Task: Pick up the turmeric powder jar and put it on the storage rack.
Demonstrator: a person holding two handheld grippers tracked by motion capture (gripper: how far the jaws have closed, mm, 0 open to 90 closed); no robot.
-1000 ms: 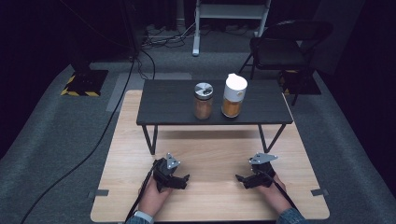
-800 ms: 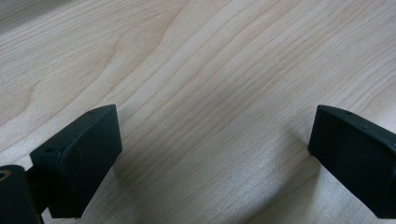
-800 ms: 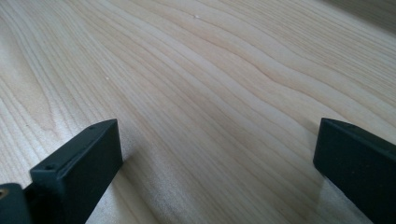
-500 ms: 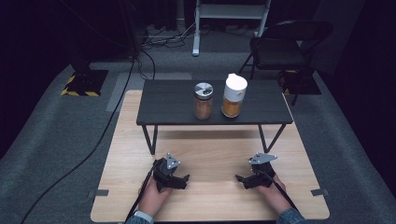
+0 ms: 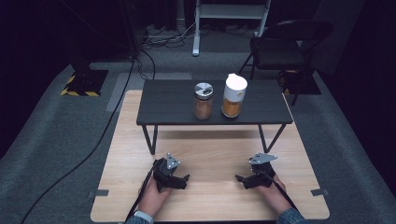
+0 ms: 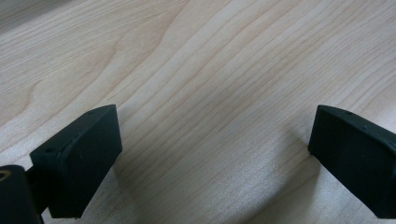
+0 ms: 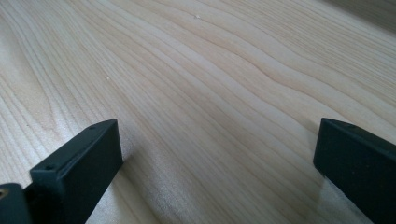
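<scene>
The pale wooden bench (image 5: 210,154) carries a low black shelf (image 5: 173,102) across its far half, and on that shelf two containers stand upright, close side by side but apart: a white-capped bottle (image 5: 233,95) of orange-brown contents and, to its left, a shorter jar (image 5: 203,101) with a silver lid. Each has its long axis vertical, cap pointing straight up. Nothing looks begun; I'd judge this the resting start, before any reach. The left tool (image 5: 181,181) and right tool (image 5: 243,179) lie low on the near boards, well apart from the shelf, tips turned inward toward each other, each with its jaws spread wide over bare wood and gripping nothing. The next move likely calls for lifting a tool forward over the shelf edge and squaring its jaws around a container's side.
</scene>
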